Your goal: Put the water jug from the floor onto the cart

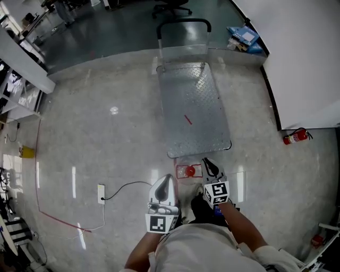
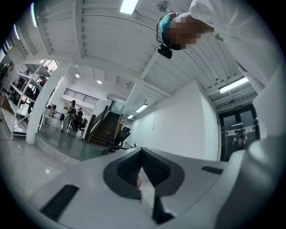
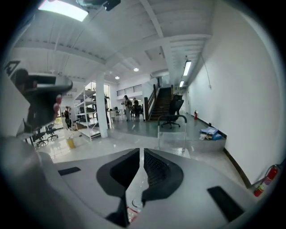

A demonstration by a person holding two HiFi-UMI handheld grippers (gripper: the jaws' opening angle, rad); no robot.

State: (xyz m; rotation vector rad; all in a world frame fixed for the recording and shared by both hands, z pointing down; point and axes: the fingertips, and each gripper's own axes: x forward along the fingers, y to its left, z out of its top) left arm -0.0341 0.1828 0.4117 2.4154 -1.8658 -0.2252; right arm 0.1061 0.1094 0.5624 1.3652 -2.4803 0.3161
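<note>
A clear water jug with a red cap [image 1: 189, 171] stands on the floor just in front of the near edge of the metal platform cart [image 1: 194, 106]. My left gripper [image 1: 169, 180] hangs to the jug's left with its jaws shut and nothing held; in the left gripper view [image 2: 142, 151] it points level into the hall. My right gripper [image 1: 208, 163] is close to the jug's right, tilted a little downward, jaws shut and empty [image 3: 141, 151]. Ahead of it, the right gripper view shows the cart's handle [image 3: 172, 118]. Most of the jug's body is hidden under the grippers.
A fire extinguisher [image 1: 295, 136] leans at the white wall on the right. A white power strip with a black cable [image 1: 101, 193] lies on the floor to the left. An office chair [image 1: 171, 8] and a blue pile [image 1: 245, 36] sit beyond the cart. Shelves [image 1: 21, 95] line the left side.
</note>
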